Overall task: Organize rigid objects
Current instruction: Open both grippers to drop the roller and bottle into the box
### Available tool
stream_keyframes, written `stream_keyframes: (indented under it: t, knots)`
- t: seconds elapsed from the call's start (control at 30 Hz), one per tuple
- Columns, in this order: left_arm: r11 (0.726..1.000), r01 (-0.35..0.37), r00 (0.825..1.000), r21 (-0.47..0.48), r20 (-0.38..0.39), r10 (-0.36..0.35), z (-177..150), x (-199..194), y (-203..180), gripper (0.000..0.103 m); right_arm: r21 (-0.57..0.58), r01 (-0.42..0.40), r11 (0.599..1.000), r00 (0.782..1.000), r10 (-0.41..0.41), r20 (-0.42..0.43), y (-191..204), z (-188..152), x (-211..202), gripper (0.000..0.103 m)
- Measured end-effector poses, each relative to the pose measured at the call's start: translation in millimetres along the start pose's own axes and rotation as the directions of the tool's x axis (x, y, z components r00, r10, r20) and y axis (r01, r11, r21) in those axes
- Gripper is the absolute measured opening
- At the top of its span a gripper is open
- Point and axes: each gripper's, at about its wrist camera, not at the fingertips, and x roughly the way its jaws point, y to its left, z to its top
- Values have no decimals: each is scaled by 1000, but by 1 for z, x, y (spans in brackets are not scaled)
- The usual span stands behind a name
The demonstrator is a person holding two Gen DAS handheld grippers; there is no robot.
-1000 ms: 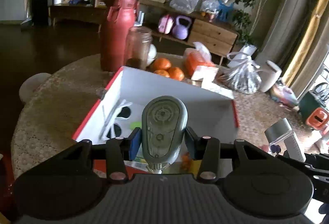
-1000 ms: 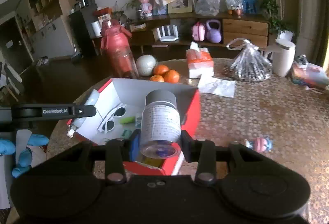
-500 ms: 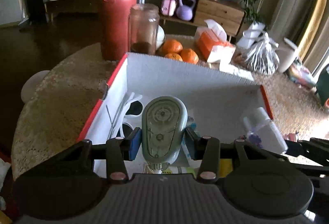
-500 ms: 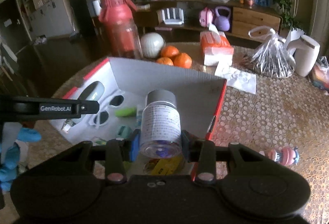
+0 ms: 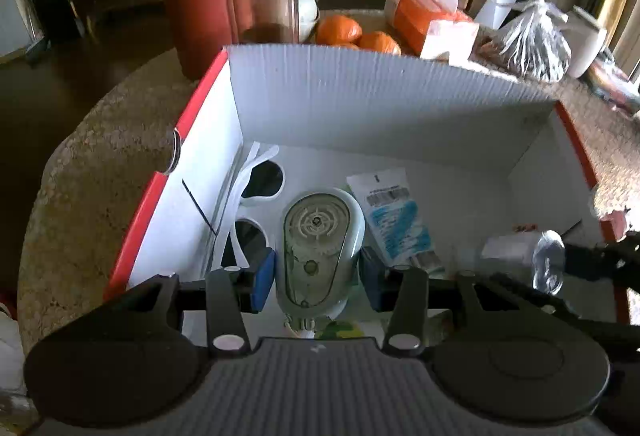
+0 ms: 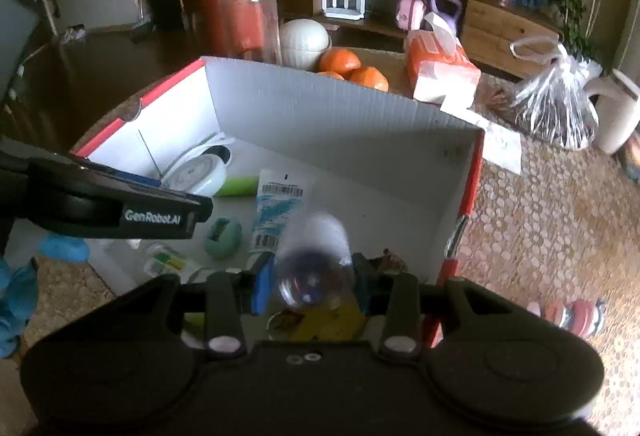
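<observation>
The left tool (image 5: 316, 278) grips a pale green oval plastic gadget (image 5: 318, 250); the right tool (image 6: 314, 290) grips a clear round plastic bottle (image 6: 314, 268). Both hang inside the white corrugated box with red edges (image 6: 344, 116), near its front wall. Released together, either could land on the white-framed sunglasses (image 5: 256, 192) or blue-printed tube (image 6: 276, 212), or the tools could collide.

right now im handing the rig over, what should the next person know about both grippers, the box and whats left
Left gripper: shut on the pale green correction tape dispenser, down inside the white box with red outer sides.
Right gripper: shut on a small clear bottle, also over the box interior.
Already in the box: white sunglasses, a blue and white tube, a green egg-shaped item.
Left: release both held items into the box. A small pink toy lies on the table outside the box.
</observation>
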Motion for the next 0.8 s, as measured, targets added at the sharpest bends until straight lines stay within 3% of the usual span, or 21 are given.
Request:
stream_keyframes:
  t: [0.43, 0.57, 0.67, 0.8]
  knots:
    - [999, -45, 995, 21, -92, 47, -3, 22, 1, 45, -10, 12, 1000, 1000, -12, 5, 1, -3, 2, 43]
    - [1000, -30, 994, 3, -108, 30, -3, 24, 4, 45, -8, -3, 1000, 1000, 3, 2, 1, -4, 0, 51]
    - [999, -13, 993, -32, -114, 9, -4, 24, 8, 52, -3, -4, 1000, 1000, 4, 13, 1, -6, -5, 62]
    - [999, -25, 994, -39, -106, 20, -6, 21, 10, 60, -3, -9, 1000, 1000, 9, 18, 1, -9, -10, 63]
